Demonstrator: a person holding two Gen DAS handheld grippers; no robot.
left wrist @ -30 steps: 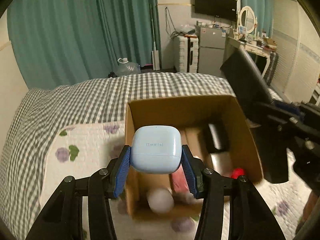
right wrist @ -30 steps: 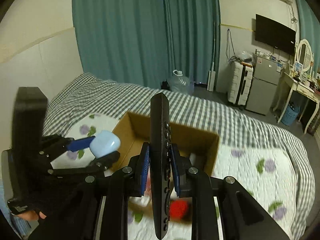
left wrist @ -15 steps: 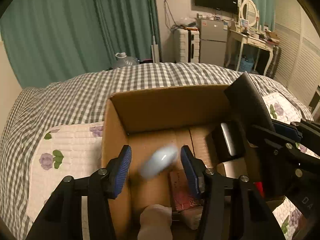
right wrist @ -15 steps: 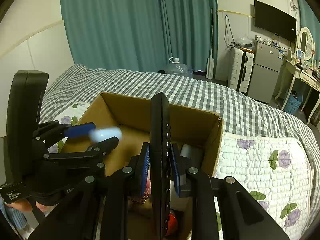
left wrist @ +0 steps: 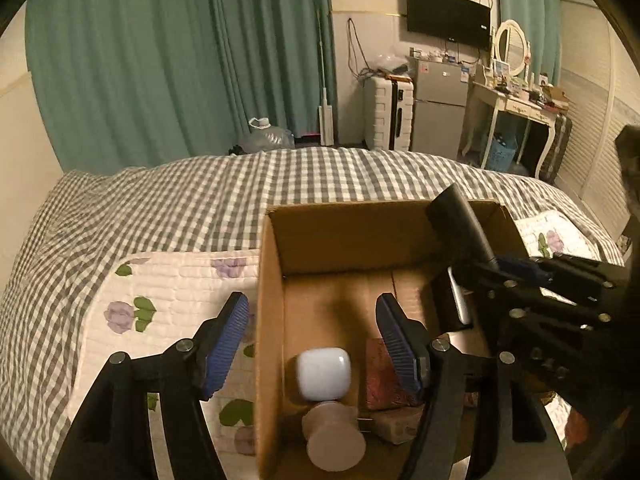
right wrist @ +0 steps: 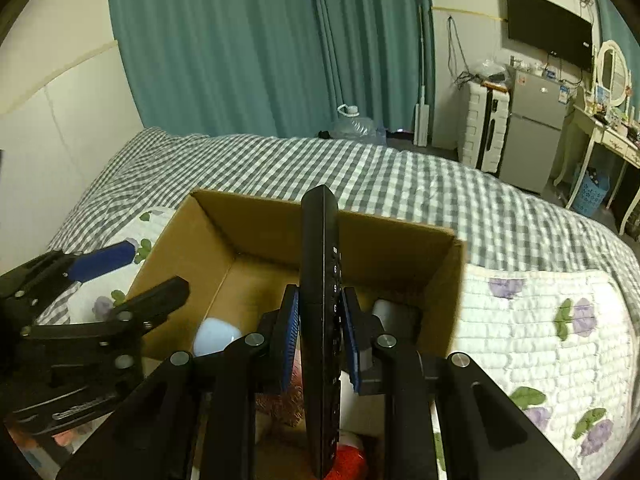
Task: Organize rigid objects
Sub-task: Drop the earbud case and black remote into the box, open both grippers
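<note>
The left gripper (left wrist: pixel 312 328) hangs over the near left part of the box (left wrist: pixel 268 320), its blue pads (left wrist: pixel 226 340) spread wide with nothing between them; one finger is outside the box's left wall, the other above its inside. Below the gap, the pale blue earbud case (left wrist: pixel 324 374) lies inside the box against the left wall near the front edge, resting on top of a beige spool-shaped thing (left wrist: pixel 334 436). Just right of the case sits a reddish block (left wrist: pixel 384 376), and a dark item with a silver edge (left wrist: pixel 456 300) leans by the right wall.

The right gripper (right wrist: pixel 319 332) is clamped on a black remote (right wrist: pixel 320 320), held upright on its edge with the buttons facing right, its top end rising past the box's far rim. It sits over the middle of the box. In the right wrist view the case (right wrist: pixel 214 338) shows at the box's left wall, a white cylinder (right wrist: pixel 390 314) near the right wall, and something red (right wrist: pixel 350 462) at the near edge. The box stands on a quilt (right wrist: pixel 540 340) over a checked bedspread (right wrist: pixel 360 168).
</note>
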